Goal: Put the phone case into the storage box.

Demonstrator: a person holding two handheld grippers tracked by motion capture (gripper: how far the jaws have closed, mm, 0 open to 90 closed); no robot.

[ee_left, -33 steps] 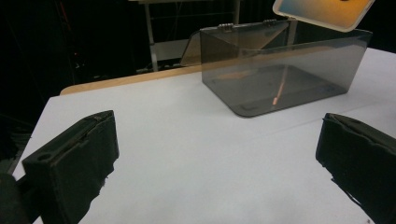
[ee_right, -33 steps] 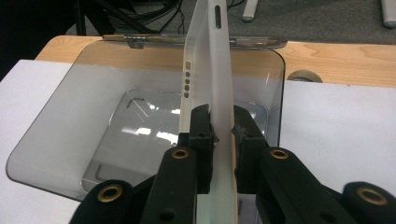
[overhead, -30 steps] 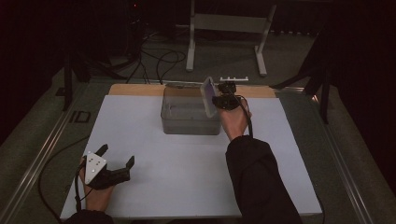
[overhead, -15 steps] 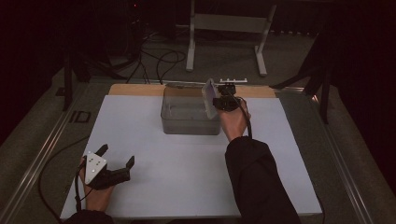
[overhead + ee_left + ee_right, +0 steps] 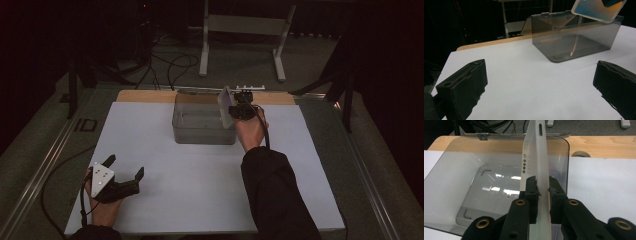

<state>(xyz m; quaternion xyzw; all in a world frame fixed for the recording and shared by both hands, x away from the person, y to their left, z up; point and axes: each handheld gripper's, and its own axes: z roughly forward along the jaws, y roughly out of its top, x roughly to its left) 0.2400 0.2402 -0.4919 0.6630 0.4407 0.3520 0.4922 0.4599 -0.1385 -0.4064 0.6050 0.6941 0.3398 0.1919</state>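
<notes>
- Well to the left of the clear bin (image 5: 204, 131) and nearer the person, the left gripper (image 5: 125, 172) rests low over the white table (image 5: 190, 190), its jaws spread wide with nothing between them. In its own view the bare white surface lies between the two black jaws.
- One clear bin stands at the middle of the table's far side; from what I can see of its floor, nothing lies in it.
- At the bin's right wall the right gripper (image 5: 543, 188) is clamped on the edge of a pale phone case (image 5: 535, 157), held on edge above the bin's right part.
- As I read it, the case is being put into the bin. The next move would call for lowering it clear of the right wall, then parting the jaws.
- Count: one bin, one phone case, two grippers.
</notes>
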